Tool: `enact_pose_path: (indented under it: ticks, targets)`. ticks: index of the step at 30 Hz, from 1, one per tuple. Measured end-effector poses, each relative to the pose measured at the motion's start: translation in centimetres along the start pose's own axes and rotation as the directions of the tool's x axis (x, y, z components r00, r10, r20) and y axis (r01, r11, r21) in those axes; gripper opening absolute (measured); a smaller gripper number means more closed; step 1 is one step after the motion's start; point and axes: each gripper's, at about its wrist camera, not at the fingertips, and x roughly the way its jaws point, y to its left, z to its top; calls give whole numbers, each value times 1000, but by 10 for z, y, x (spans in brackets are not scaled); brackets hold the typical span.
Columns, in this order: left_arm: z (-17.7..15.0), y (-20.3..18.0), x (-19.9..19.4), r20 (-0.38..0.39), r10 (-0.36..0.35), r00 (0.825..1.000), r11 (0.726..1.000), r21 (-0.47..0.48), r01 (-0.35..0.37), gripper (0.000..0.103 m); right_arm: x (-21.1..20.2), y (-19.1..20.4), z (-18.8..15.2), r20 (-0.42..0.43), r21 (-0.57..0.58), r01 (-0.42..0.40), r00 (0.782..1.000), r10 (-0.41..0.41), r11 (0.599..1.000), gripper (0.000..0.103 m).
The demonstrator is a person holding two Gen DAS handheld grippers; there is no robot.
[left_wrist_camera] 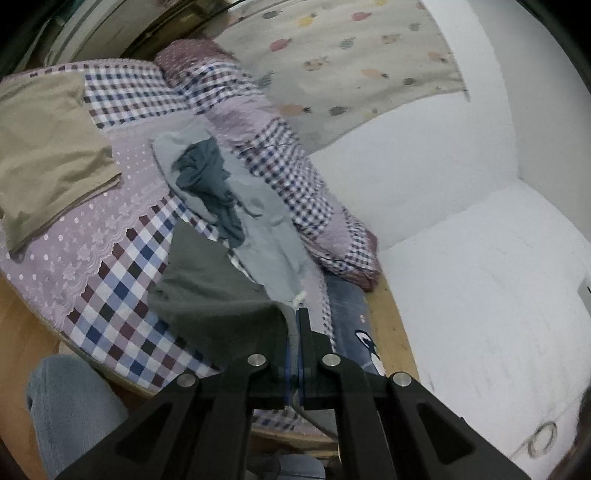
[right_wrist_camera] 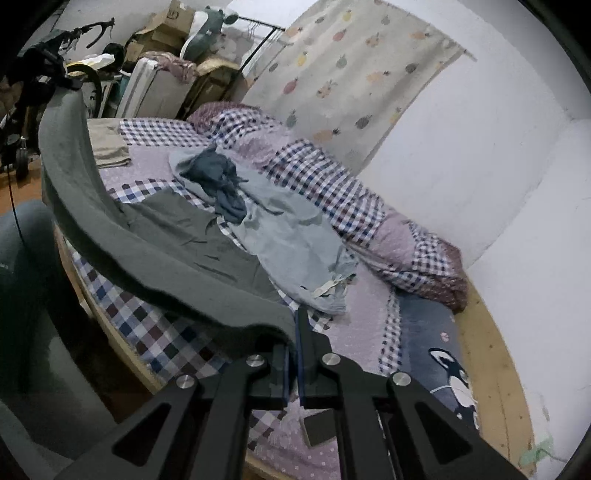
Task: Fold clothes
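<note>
Both grippers' jaws, left gripper (left_wrist_camera: 294,325) and right gripper (right_wrist_camera: 294,326), pinch the grey garment's (right_wrist_camera: 177,243) raised edge above the bed (right_wrist_camera: 373,314).

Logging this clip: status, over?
Left gripper and right gripper shut on grey garment, lifted over bed. Unfolded pile ahead.

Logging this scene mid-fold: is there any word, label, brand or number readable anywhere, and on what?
None can be read.
Cardboard box: dark print on its flap, too small and blurred to read.
Blue mat: a cartoon figure only, no lettering.
Dark grey garment held by the right gripper and left gripper: no visible tag or print.
</note>
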Motion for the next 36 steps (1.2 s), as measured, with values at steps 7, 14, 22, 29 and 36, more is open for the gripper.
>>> enact_pose_path:
  ticks: [7, 14, 22, 29, 36]
  targets:
    - [55, 8, 91, -67, 100, 993, 993, -57, -104, 1, 106, -38, 25, -117, 34, -139, 983, 142, 990, 1]
    - [126, 55, 212, -126, 269, 955, 952, -114, -283, 1, 251, -67, 39, -258, 108, -241, 930, 261, 965, 2]
    - [172, 123, 356, -204, 466, 861, 868, -84, -489, 1, 430, -67, 34, -447, 158, -314, 823, 351, 936, 2]
    - [183, 162, 430, -227, 576, 785, 800, -39, -598, 1, 481, -77, 11, -505, 195, -190, 821, 265, 962, 3]
    - [187, 170, 406, -69, 610, 790, 792, 48, -608, 42, 517, -92, -12, -547, 227, -24, 824, 148, 974, 53]
